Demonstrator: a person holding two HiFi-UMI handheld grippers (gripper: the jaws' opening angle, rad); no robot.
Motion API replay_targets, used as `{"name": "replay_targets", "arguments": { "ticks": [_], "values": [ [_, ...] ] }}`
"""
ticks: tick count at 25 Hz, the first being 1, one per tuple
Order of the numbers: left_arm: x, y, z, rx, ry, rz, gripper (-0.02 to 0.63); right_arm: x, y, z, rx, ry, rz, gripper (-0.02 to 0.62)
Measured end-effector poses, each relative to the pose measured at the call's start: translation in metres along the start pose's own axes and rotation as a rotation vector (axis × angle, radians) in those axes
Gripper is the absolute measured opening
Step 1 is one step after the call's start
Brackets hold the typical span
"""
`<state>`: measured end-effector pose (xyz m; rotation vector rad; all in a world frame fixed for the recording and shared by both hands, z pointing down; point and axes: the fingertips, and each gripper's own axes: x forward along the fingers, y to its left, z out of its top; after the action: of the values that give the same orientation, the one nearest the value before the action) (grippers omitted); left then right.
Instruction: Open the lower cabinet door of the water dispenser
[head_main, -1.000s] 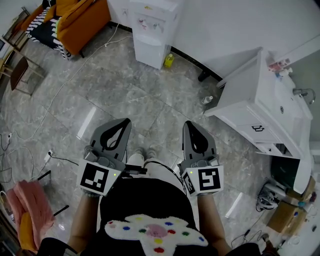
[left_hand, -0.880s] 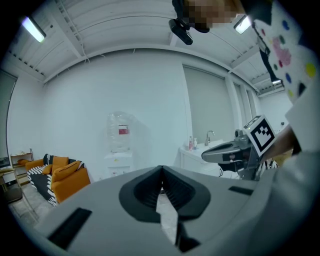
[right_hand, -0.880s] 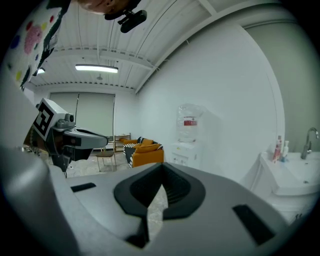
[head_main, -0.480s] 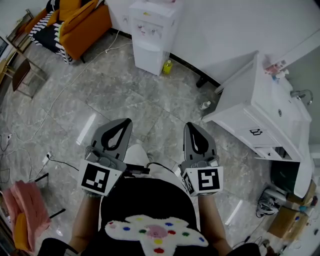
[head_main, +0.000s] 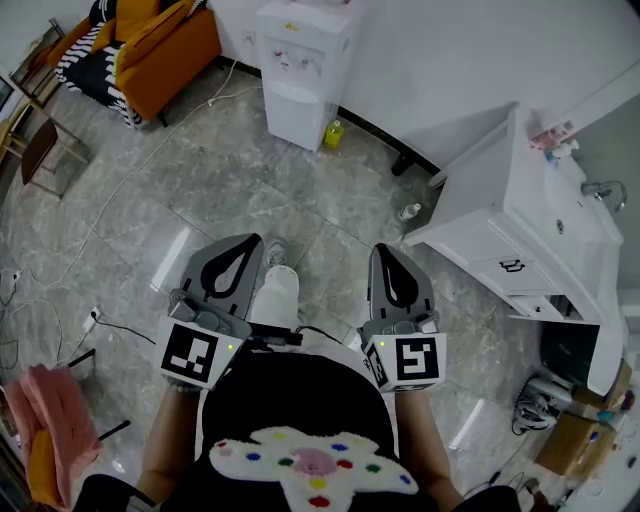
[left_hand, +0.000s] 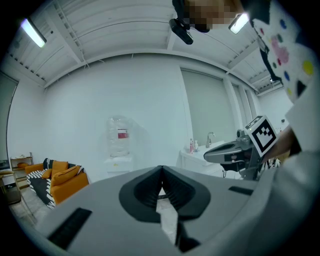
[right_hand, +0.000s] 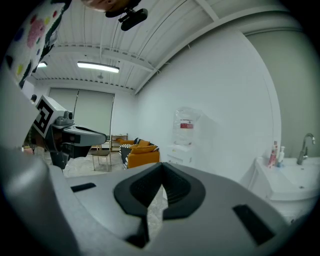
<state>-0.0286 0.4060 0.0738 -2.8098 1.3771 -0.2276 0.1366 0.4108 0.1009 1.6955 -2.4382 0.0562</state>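
Far across the floor from both claws, the water dispenser stands against the white wall, with a small yellow bottle just beside its base. It is a white box with a clear jug on top, and its lower door looks shut. The left claw and right claw are both closed and empty, well apart from the dispenser. Approaching seems the step in hand; next comes walking up to the dispenser and hooking a claw on the door's edge.
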Motion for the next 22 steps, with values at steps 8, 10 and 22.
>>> {"name": "replay_targets", "arguments": {
  "ticks": [8,10,22],
  "values": [
    [0.034,0.018,-0.002,-0.012,0.0,-0.021,0.012,0.029,-0.017,0.0,-0.005,0.024,-0.016,0.003],
    [0.043,0.025,-0.003,-0.018,0.002,-0.028,0.012,0.038,-0.02,0.0,-0.003,0.029,-0.022,0.003],
    [0.102,0.084,0.003,-0.024,0.01,-0.053,0.012,0.117,-0.037,0.015,-0.006,0.053,-0.032,0.003]
  ]
}}
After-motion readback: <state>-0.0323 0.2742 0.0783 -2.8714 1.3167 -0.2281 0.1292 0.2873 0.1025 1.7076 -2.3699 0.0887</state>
